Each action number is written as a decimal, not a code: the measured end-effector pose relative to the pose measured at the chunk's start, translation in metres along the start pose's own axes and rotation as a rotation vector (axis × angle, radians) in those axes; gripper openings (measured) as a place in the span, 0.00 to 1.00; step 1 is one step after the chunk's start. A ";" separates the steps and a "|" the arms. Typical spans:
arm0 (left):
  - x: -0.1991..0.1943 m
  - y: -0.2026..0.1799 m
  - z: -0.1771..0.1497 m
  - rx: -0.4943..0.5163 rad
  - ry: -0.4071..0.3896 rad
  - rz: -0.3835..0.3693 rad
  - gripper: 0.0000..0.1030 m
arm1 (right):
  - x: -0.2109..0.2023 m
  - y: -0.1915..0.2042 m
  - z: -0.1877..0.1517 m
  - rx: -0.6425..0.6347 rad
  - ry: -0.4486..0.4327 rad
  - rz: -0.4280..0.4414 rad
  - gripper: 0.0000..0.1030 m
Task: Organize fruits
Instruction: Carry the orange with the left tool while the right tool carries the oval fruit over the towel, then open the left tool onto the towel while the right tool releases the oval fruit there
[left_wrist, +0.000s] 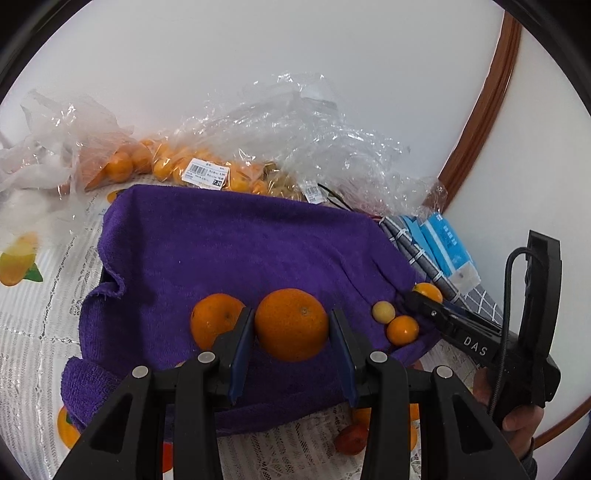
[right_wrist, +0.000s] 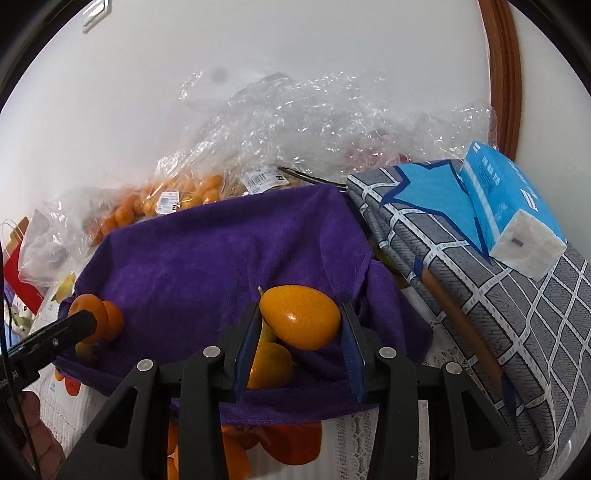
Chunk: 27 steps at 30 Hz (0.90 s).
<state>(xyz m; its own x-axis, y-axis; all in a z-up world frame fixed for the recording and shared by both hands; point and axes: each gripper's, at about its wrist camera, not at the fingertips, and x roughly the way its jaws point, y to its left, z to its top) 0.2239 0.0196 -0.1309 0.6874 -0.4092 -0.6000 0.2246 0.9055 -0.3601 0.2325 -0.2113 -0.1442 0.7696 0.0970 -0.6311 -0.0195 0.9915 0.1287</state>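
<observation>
A purple towel (left_wrist: 229, 251) lies spread on the table. My left gripper (left_wrist: 291, 314) is shut on a large orange (left_wrist: 291, 332) just above the towel's front part. A second orange (left_wrist: 214, 317) rests on the towel right beside its left finger. In the right wrist view my right gripper (right_wrist: 301, 310) is shut on an oval kumquat (right_wrist: 299, 321). Under it another kumquat (right_wrist: 269, 365) and part of a pale yellow fruit (right_wrist: 266, 334) lie on the towel (right_wrist: 221, 258). The left wrist view shows that pale fruit (left_wrist: 382, 311) and kumquat (left_wrist: 402, 329) beside the right gripper (left_wrist: 421, 301).
Crumpled clear plastic bags (left_wrist: 295, 122) holding small oranges (left_wrist: 166, 166) line the wall behind the towel. A folded grey checked cloth (right_wrist: 498, 302) with a blue tissue pack (right_wrist: 506, 206) on it sits to the right. A lace tablecloth (left_wrist: 37, 332) covers the table. A red paper bag (right_wrist: 18, 266) stands far left.
</observation>
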 end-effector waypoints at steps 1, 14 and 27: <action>0.001 0.000 -0.001 -0.002 0.006 -0.002 0.37 | 0.000 -0.001 0.000 0.003 0.004 0.000 0.41; 0.009 -0.002 -0.004 0.005 0.035 0.004 0.37 | 0.008 0.002 -0.003 0.003 0.029 -0.007 0.41; 0.013 -0.003 -0.006 0.009 0.045 0.002 0.37 | 0.004 0.002 -0.004 -0.001 0.014 -0.013 0.41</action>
<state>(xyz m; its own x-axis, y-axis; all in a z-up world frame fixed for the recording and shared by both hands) 0.2283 0.0113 -0.1421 0.6562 -0.4115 -0.6325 0.2297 0.9074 -0.3521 0.2330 -0.2089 -0.1500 0.7610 0.0854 -0.6432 -0.0100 0.9927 0.1200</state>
